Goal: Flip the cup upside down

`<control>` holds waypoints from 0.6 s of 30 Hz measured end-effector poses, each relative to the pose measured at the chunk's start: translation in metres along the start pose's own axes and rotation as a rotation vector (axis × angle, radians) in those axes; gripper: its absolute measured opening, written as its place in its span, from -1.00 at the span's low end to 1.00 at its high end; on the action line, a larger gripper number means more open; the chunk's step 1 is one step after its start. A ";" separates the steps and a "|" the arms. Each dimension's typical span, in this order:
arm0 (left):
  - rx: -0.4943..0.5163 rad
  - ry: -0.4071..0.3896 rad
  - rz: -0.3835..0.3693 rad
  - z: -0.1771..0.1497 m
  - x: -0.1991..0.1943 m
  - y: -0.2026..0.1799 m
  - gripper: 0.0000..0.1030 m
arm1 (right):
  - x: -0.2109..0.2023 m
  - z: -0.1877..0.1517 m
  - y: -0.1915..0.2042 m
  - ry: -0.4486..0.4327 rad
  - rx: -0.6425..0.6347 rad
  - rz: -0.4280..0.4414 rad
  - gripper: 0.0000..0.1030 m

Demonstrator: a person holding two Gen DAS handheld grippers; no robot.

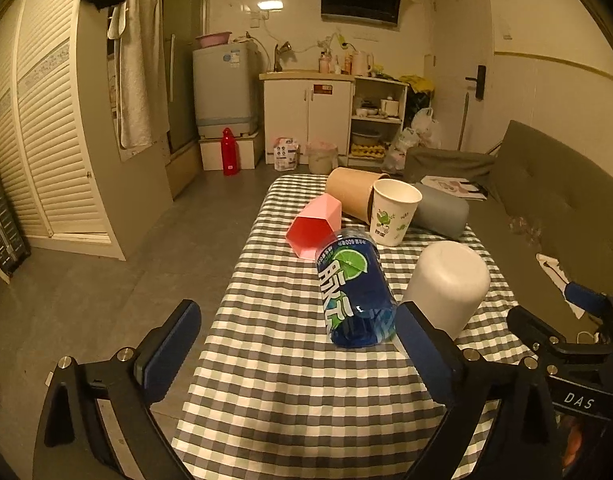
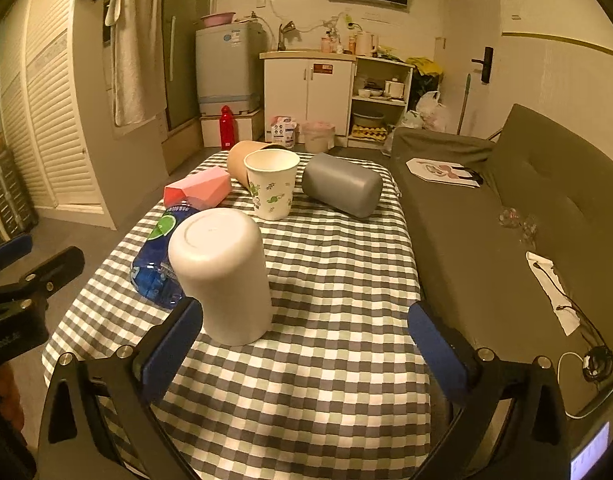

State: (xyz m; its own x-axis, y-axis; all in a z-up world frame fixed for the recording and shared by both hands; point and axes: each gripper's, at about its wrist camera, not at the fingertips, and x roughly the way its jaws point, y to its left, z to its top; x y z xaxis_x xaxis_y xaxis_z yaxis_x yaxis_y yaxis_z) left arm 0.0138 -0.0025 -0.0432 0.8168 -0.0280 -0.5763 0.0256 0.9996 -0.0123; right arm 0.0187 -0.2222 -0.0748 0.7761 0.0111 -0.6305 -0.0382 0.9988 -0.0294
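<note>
Setting: a desk [image 2: 338, 280] under a grey-and-white checked cloth, in a small lamp-lit room with a sofa along its right side.
White cup [image 2: 220, 274]: stands mouth down, base up, at the near left of the desk, just ahead of the right gripper's left finger. It appears already flipped.
Paper cup [image 2: 272, 188]: upright, mouth open to the ceiling, printed with green leaves, near the far end of the desk. By my judgement this is the one left to turn over.
Around the paper cup: a tan cup [image 2: 242, 162] on its side touching or just behind it, a grey cup [image 2: 342, 190] lying on its side to the right, a pink faceted cup [image 2: 198, 192] lying to the left.
Blue bottle [image 1: 354, 292]: lies on its side beside the white cup.
Left gripper [image 1: 298, 344]: fingers spread wide, holding nothing, low over the near desk edge.
Right gripper [image 2: 304, 340]: fingers spread wide, holding nothing.
Doing the step well: approach the paper cup around the white cup and bottle, pinch its wall gently at mid-height so the thin paper does not crush, lift clear of the tan cup, rotate fully, set the rim flat.
</note>
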 end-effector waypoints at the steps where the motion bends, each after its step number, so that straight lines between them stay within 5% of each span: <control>1: 0.002 -0.003 0.000 0.000 -0.001 0.000 0.95 | 0.000 0.000 0.000 0.000 0.001 -0.001 0.99; 18: 0.000 -0.031 0.006 0.001 -0.004 -0.002 0.96 | 0.000 0.001 -0.001 0.000 0.013 -0.001 0.99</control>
State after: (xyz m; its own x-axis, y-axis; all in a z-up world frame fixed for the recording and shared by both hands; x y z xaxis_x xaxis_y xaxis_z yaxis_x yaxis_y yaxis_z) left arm 0.0109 -0.0046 -0.0395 0.8341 -0.0218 -0.5511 0.0206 0.9998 -0.0084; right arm 0.0192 -0.2233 -0.0736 0.7764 0.0099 -0.6301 -0.0290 0.9994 -0.0201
